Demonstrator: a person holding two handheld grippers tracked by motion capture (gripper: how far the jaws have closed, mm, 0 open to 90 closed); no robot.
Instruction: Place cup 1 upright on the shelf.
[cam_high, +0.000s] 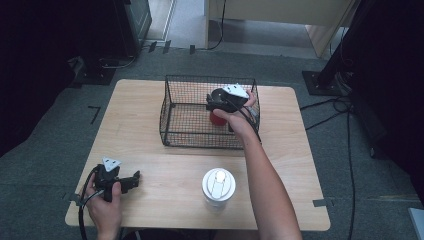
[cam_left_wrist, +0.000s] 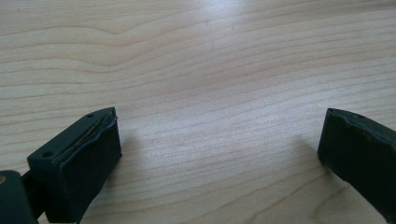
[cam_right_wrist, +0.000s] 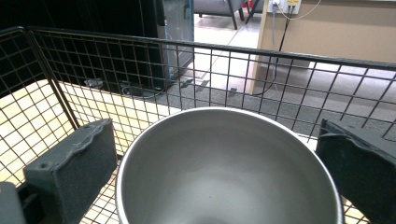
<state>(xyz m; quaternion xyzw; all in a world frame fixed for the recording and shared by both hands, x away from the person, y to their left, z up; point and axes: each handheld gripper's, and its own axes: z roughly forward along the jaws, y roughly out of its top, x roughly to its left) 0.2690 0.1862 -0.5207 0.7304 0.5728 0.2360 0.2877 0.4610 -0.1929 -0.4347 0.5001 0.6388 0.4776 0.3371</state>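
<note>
— Is the cup in yet?
— Yes: the red cup (cam_high: 217, 119) sits in the wire basket (cam_high: 172, 107), between the right tool (cam_high: 220, 102)'s wide-open jaws, unheld.
— What's left?
— Probably the lidded tumbler (cam_high: 218, 186); the left tool (cam_high: 131, 179) rests open, empty, on the desk (cam_high: 165, 165).

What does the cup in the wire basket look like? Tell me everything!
The cup looks like metal inside: smooth, silvery grey, empty, with a thin round rim. In the high view its outside looks red. It stands upright, mouth up, on the floor of the black wire basket, toward its right side. The right gripper is over it, a black jaw on each side of the rim; the pads look clear of it.
</note>
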